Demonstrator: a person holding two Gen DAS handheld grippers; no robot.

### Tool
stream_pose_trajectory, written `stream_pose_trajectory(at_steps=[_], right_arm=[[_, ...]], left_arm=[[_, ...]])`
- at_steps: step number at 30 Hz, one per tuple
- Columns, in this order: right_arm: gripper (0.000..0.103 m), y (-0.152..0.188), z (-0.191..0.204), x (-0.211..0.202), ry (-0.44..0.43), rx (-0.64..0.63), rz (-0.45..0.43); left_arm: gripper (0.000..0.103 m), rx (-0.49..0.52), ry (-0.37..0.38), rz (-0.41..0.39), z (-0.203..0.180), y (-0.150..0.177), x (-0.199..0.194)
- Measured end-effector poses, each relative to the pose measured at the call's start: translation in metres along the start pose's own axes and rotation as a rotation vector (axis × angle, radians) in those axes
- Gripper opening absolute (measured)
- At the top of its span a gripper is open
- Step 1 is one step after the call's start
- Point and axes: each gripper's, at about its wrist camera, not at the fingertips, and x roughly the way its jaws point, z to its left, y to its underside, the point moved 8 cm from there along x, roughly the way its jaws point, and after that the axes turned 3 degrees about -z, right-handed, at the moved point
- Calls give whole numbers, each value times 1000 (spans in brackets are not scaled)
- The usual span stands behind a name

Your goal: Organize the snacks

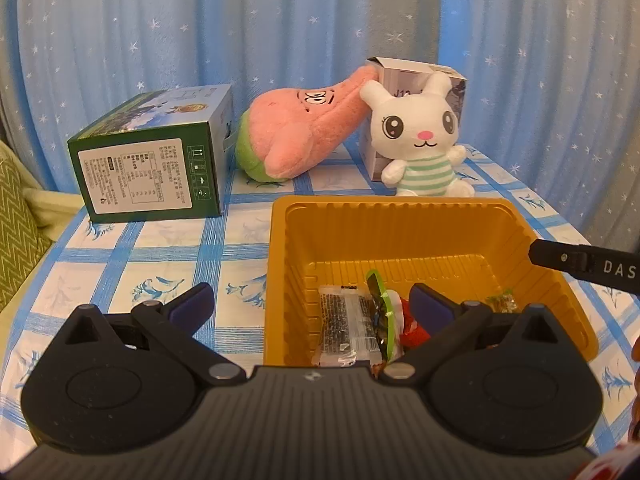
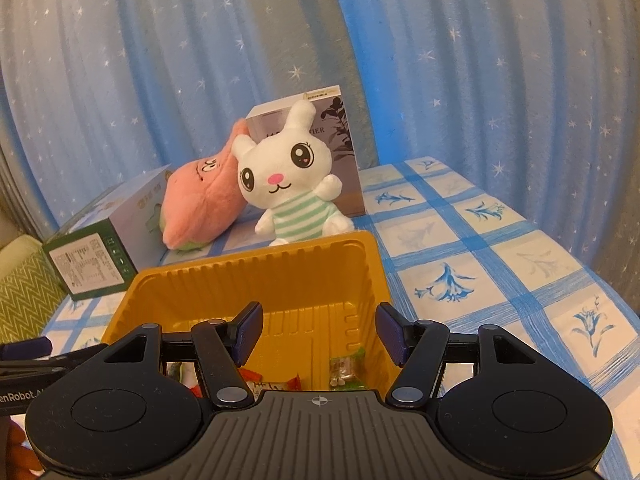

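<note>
Snacks: I see several wrapped packets lying on the floor of the yellow tray (image 1: 400,216); a clear packet with dark print (image 1: 346,326), a green-edged dark packet (image 1: 380,304) leaning on it, a red wrapper (image 1: 416,330) beside that, and a small greenish packet (image 1: 500,302) toward the tray's right wall.
Same snacks from my right camera: the greenish packet (image 2: 346,368) lies near the right wall, with red-orange wrappers (image 2: 276,384) partly hidden behind my gripper body.
Tray: it sits on the blue-checked tablecloth (image 1: 168,256), ribbed walls, open top.
Left gripper (image 1: 310,304): released, jaws spread as wide as I can see them go; one finger hangs over the cloth outside the tray's left wall, the other over the tray's inside. Nothing between the pads.
Right gripper (image 2: 316,334): jaws partly apart above the tray, nothing pinched between them. Its finger also shows at the right edge of my left view, over the tray rim.
Behind the tray: a white rabbit plush (image 1: 424,136) in a striped shirt sits just past the far rim, against a pale upright box (image 1: 452,80).
Beside it: a pink plush (image 1: 288,136) leans onto that box.
Further left: a green box (image 1: 148,160) lies on its side.
Backdrop: blue star-print curtain (image 1: 200,20).
</note>
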Motion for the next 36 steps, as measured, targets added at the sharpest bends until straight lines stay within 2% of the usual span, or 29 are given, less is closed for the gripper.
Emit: stream_pose_trajectory(at_steps=[8,15,21,36], right_arm=[[62,5,4,-10,-7,-43,25],[62,15,10,-31,-10,-79,57],[62,28,16,-56,-21,-107,70],[62,64,25,-175,-54,-127,110]], left_arm=[[103,-12,-13,17,-2,3,-14],[103,-12,-33,-7,-10,-3,-41],[103,-55,-28,-2,-14,6,-73],[103,-134,-52,19,-20,52,-186]])
